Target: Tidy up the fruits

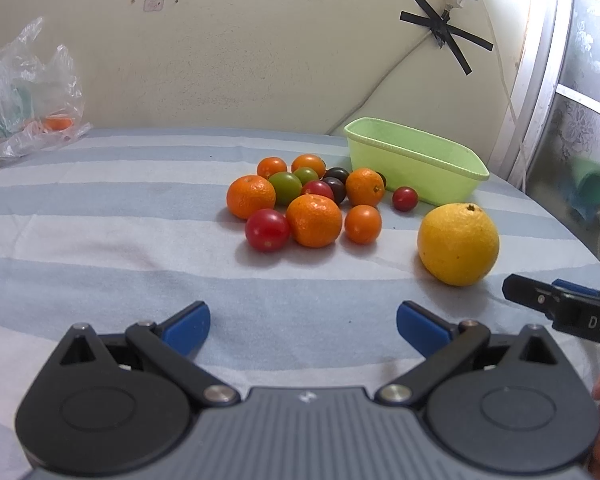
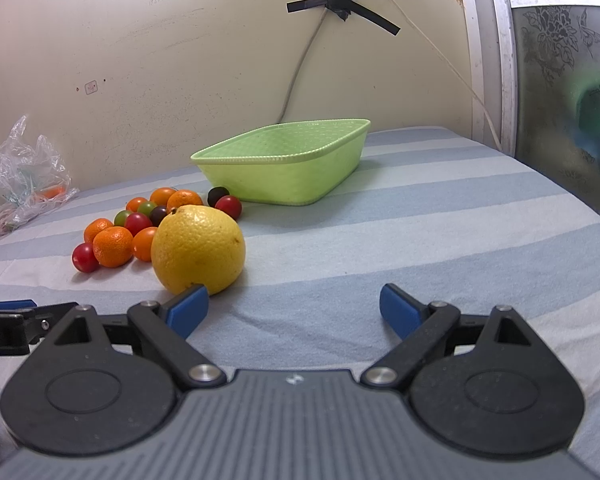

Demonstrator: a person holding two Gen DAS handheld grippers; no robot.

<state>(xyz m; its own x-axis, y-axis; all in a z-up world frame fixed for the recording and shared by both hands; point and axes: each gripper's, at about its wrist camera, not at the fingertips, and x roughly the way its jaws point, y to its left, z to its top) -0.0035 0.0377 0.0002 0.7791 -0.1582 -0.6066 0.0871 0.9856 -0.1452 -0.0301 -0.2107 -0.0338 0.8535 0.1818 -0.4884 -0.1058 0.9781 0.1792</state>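
A pile of small fruit [image 1: 312, 200] lies on the striped cloth: tangerines, red, green and dark cherry tomatoes. A large yellow orange [image 1: 458, 244] sits apart to its right. Behind them stands an empty light green basket [image 1: 452, 178]. My left gripper [image 1: 303, 330] is open over bare cloth, short of the pile. In the right wrist view the yellow orange [image 2: 198, 250] sits just beyond the left fingertip [image 2: 188, 312] of my right gripper [image 2: 294, 310], which is open and holds nothing. The basket [image 2: 300, 178] is farther back, and the fruit pile [image 2: 140, 228] lies to the left.
A crumpled clear plastic bag [image 1: 28, 92] lies at the far left against the wall. A cable taped with black tape [image 2: 344, 0] runs down the wall behind the basket. A frosted glass door [image 2: 560, 60] borders the right edge of the table.
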